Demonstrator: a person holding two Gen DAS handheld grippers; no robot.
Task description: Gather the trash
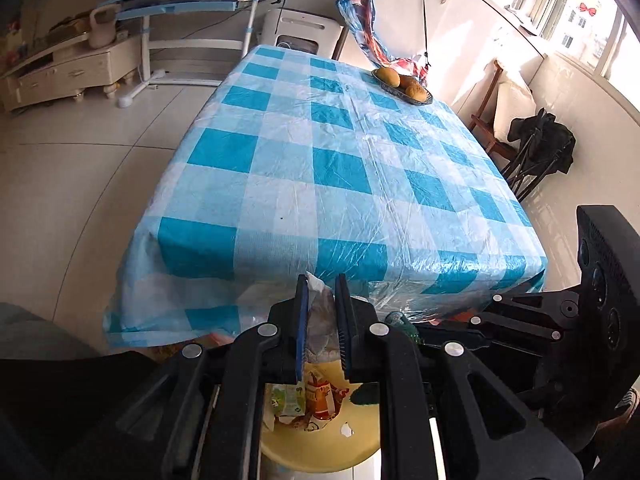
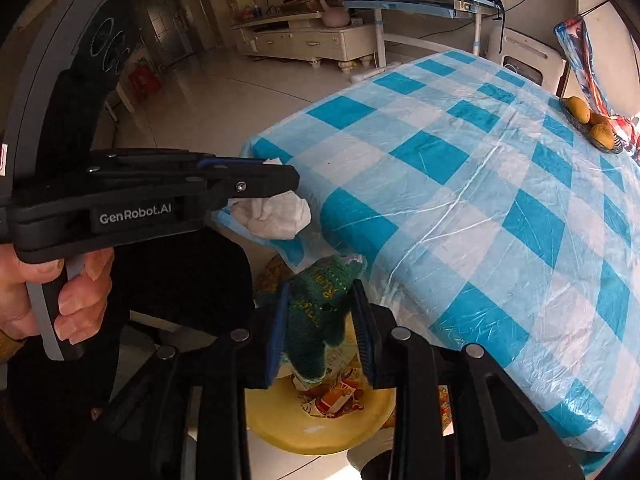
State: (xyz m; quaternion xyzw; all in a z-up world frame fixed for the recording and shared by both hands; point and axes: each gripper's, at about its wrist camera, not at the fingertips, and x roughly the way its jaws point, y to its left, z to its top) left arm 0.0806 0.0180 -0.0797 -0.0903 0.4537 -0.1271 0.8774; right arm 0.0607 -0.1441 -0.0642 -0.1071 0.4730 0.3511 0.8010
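A crumpled white tissue is held pinched between the nearly closed jaws of the left gripper, and in the right wrist view the same wad is seen bulging out below that gripper's tip, just off the near corner of the table. A dark green wrapper with yellow print is seen between the blue pads of the right gripper, whose jaws are set at a narrow gap about it; whether the pads press on it at this moment cannot be told. Both grippers are held over a yellow bin, which is seen at 6 o'clock in both views, on the floor just below the table's near edge. Printed packets in orange, green and white are seen lying inside the bin. The left gripper's handle is gripped by a hand at 9 o'clock in the right wrist view. The table is covered by a blue and white checked cloth under clear plastic. At the far edge, towards 1 o'clock in the left wrist view, a shallow dish holding yellow-brown fruit is seen, well apart from both grippers.
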